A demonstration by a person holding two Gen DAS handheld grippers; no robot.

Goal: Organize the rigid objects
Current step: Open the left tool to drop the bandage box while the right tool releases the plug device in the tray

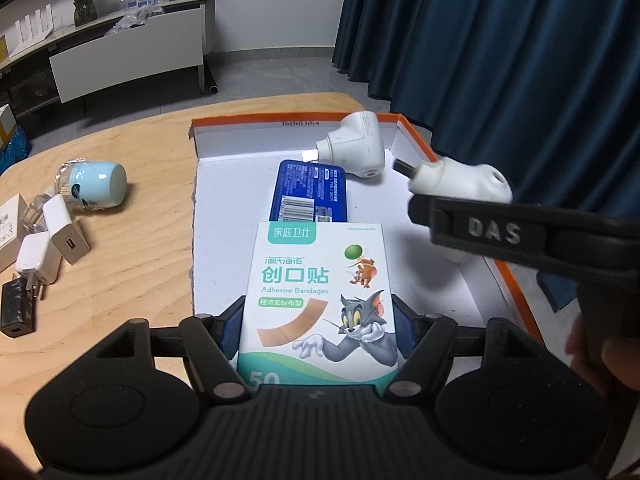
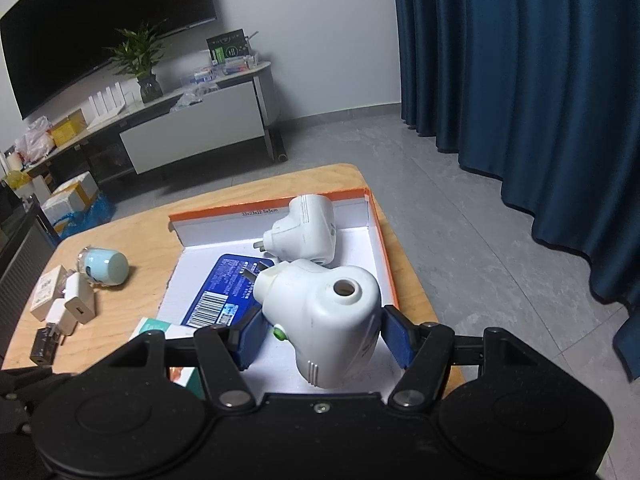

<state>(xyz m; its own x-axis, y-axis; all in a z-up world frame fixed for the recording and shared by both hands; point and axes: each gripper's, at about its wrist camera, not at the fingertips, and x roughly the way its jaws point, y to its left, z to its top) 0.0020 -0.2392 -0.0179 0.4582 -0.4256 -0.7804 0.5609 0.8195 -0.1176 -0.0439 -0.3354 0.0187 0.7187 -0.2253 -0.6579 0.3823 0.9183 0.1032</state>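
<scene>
While the left gripper [image 1: 318, 320] fingers clamp a bandage box [image 1: 320, 300], the right gripper [image 2: 320, 332] fingers squeeze a white plug-in device [image 2: 328, 312] above the orange-rimmed tray [image 2: 382, 248].

The left gripper [image 1: 320, 320] clamps a box of adhesive bandages [image 1: 320, 296] over the white floor of an orange-rimmed tray [image 1: 224, 200]. Beyond it lie a blue tin [image 1: 308, 190] and a white plug-in device [image 1: 354, 146]. At right, the right gripper [image 1: 460, 220] holds a second white plug-in [image 1: 464, 182] above the tray.
</scene>
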